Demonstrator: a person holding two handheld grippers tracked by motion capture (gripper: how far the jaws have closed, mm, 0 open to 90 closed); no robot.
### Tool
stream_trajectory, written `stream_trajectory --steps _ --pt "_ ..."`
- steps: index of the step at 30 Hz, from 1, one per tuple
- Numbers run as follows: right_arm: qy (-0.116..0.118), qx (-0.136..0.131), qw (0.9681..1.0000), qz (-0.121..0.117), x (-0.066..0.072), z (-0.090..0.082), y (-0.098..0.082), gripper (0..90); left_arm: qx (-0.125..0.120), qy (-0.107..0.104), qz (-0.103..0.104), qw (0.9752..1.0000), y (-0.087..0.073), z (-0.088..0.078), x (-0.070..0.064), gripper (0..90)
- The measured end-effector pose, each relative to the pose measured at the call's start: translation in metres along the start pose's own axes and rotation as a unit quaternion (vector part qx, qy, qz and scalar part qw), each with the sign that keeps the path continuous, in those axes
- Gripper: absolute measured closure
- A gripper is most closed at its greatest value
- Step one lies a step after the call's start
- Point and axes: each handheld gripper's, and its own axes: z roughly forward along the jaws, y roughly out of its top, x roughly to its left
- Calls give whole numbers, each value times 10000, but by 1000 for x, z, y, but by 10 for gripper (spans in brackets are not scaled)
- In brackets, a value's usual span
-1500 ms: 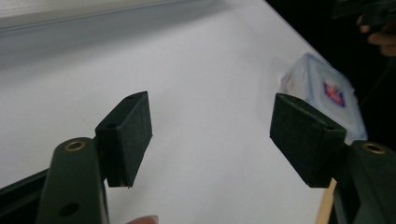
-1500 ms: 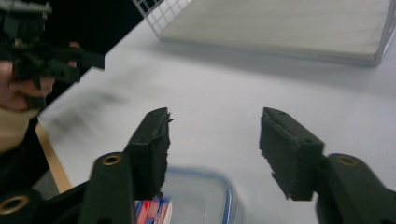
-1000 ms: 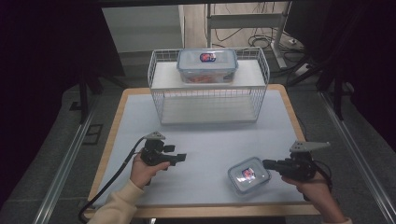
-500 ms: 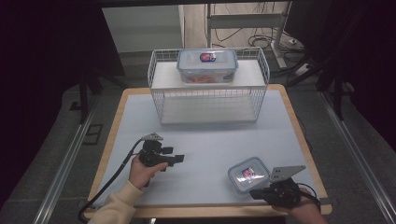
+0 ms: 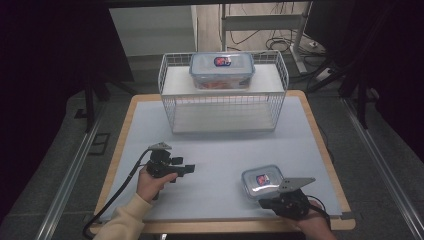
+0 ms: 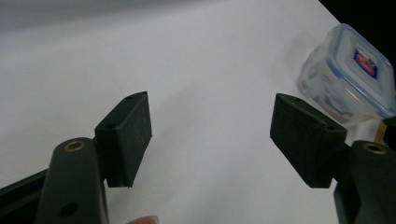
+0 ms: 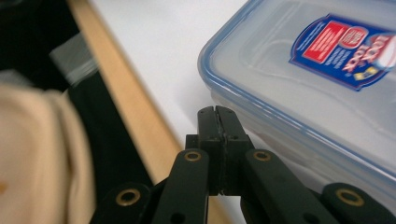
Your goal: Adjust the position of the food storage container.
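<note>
Presently: small clear blue-rimmed plastic box [image 5: 262,181], near right of bench [image 5: 225,155]; right claw [image 7: 217,122] pressed together just beside its near edge; left claw [image 6: 210,135] spread, well apart.

Inventory, by count:
- Clear food containers with blue-rimmed lids: two, namely one large container [image 5: 221,70] and one small container [image 5: 262,181].
- White wire basket racks [image 5: 167,95]: one.
- Benches [image 5: 215,150]: one.
- Hand-held tongs: two, the left tongs [image 5: 187,169] and the right tongs [image 7: 218,114].
- Trailing cables on the tongs, seen: one, the cable [image 5: 125,182].
- Label stickers on lids: two, one per container.
</note>
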Motion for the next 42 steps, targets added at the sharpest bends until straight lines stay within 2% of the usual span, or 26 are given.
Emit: stream_trajectory --steps 2,3,9,12,13,16,21,22,24,25,28,31,32,33,34,35,36,38,40,42 --pt "-57 -37 10000 41 0 2 1 897 14 2 1 10000 0 0 0 289" --pt "-173 -116 9997 130 0 9 6 897 26 1 1 10000 -1 1 -1 289" --pt "-423 -275 9985 209 3 20 11 898 47 11 33 10000 -1 0 0 289" --pt "-491 -220 9983 217 7 25 12 897 51 19 26 10000 -2 0 0 289" --pt "-569 -113 9982 148 9 29 11 897 53 17 29 10000 -2 0 0 289" --pt "-610 -105 9979 181 9 31 10 897 55 26 32 10000 -2 0 1 289" --pt "-554 -186 9981 183 10 26 11 896 55 18 25 10000 -2 -1 1 289" --pt "-535 -317 9979 201 11 16 13 897 51 17 32 10000 -2 -1 1 289" --pt "-534 -376 9976 215 11 10 14 897 39 22 39 10000 -2 -2 1 289" --pt "-563 -461 9971 236 10 2 15 897 22 23 30 10000 -2 -2 1 289" --pt "-795 -712 9938 316 1 -28 12 897 19 46 7 10000 -2 -3 2 289" --pt "-1091 -825 9895 477 -12 -46 5 897 -1 35 0 10000 -2 -4 1 289" --pt "-1198 -838 9877 560 -18 -51 2 897 -4 37 5 10000 -2 -4 1 289" --pt "-1355 -780 9845 796 -33 -57 -5 897 4 32 9 10000 -2 -4 2 289" --pt "-1355 -780 9845 796 -33 -57 -5 897 4 32 9 10000 -2 -4 2 289" --pt "-1514 -656 9816 965 -46 -57 -11 897 16 38 1 10000 -2 -3 2 289" --pt "-1514 -656 9816 965 -46 -57 -11 897 16 38 1 10000 -2 -3 2 289" --pt "-1639 -504 9797 1035 -55 -52 -16 897 30 25 5 10000 -3 -2 1 289" --pt "-1593 -314 9811 1053 -59 -44 -18 897 37 26 10 10000 -3 -2 1 289" --pt "-1563 -247 9817 1059 -59 -41 -17 897 59 70 36 10000 -4 -2 0 288"
